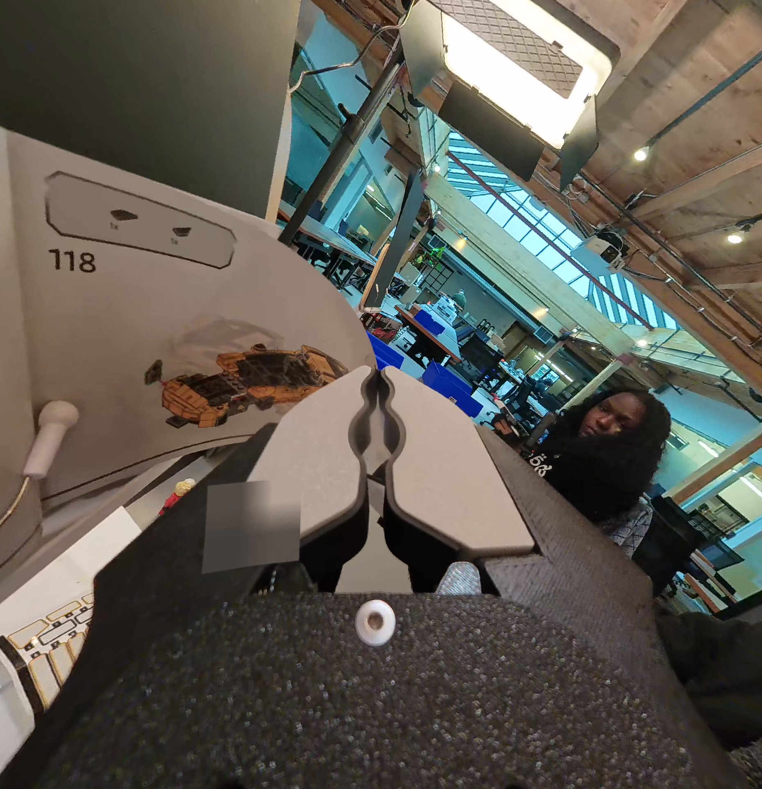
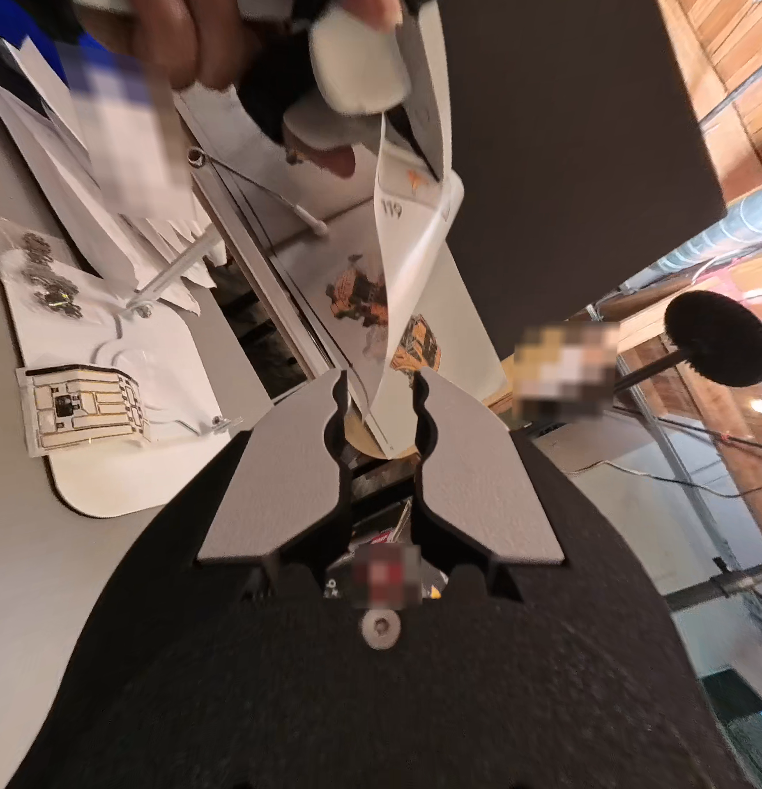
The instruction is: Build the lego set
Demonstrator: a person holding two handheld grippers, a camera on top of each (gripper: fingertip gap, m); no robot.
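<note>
The instruction booklet (image 1: 165, 307) stands open on a stand at my left, its page showing an orange and black car. My left gripper (image 1: 377, 378) is shut with nothing visible between its fingers, tilted up beside the booklet's right edge. In the right wrist view my right gripper (image 2: 379, 378) is open. A curled, lifted page (image 2: 413, 264) of the booklet (image 2: 362, 294) runs down between its fingers, which are not closed on it. A hand (image 2: 174, 38) with a blurred white and black object is at the page's top. A small minifigure (image 1: 178, 495) stands below the booklet.
A sticker sheet (image 2: 84, 410) lies on a white board (image 2: 127, 478) at the left, also in the left wrist view (image 1: 50, 640). A clear bag of dark small parts (image 2: 50, 277) lies behind it. A black round microphone (image 2: 712, 341) is at the right. A person (image 1: 601, 461) sits beyond the table. There is about 10 centimeters between the tips of the two grippers.
</note>
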